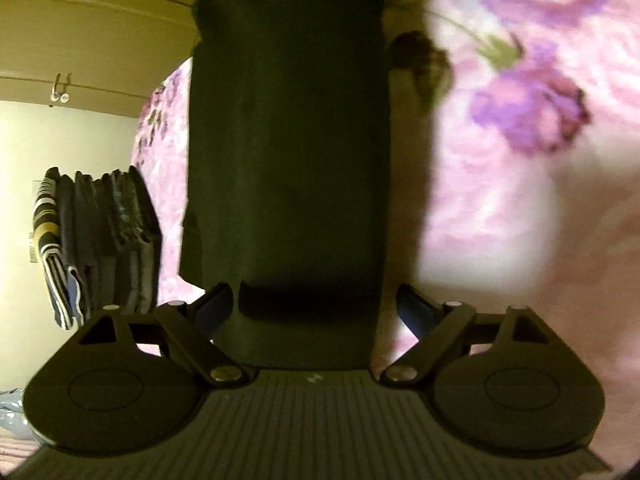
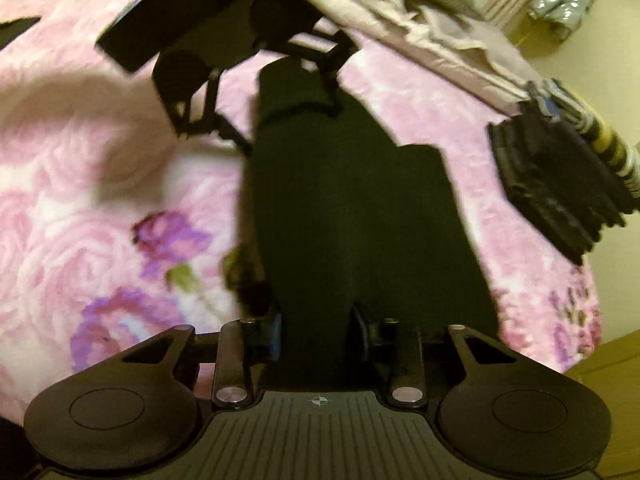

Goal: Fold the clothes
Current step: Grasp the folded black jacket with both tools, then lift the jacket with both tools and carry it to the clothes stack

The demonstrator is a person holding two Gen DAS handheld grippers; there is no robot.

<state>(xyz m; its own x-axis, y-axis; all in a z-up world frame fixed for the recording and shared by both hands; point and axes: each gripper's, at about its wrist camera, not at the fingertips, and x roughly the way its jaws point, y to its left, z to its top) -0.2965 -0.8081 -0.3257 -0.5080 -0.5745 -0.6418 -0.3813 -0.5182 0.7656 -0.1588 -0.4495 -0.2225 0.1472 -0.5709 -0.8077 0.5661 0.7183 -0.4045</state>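
A dark green-black garment [image 1: 292, 152] folded into a long strip stretches between the two grippers above a pink floral blanket [image 1: 520, 200]. My left gripper [image 1: 312, 312] has its fingers spread wide, with the garment's end lying between them. My right gripper [image 2: 320, 332] is shut on the other end of the garment [image 2: 352, 216]. The left gripper [image 2: 256, 120] shows in the right wrist view at the far end of the strip.
A stack of folded dark clothes [image 2: 556, 184] with a striped piece on it lies at the blanket's edge; it also shows in the left wrist view [image 1: 100, 240]. Rumpled pale bedding [image 2: 400, 4] lies beyond. A wooden cupboard [image 1: 80, 40] stands behind.
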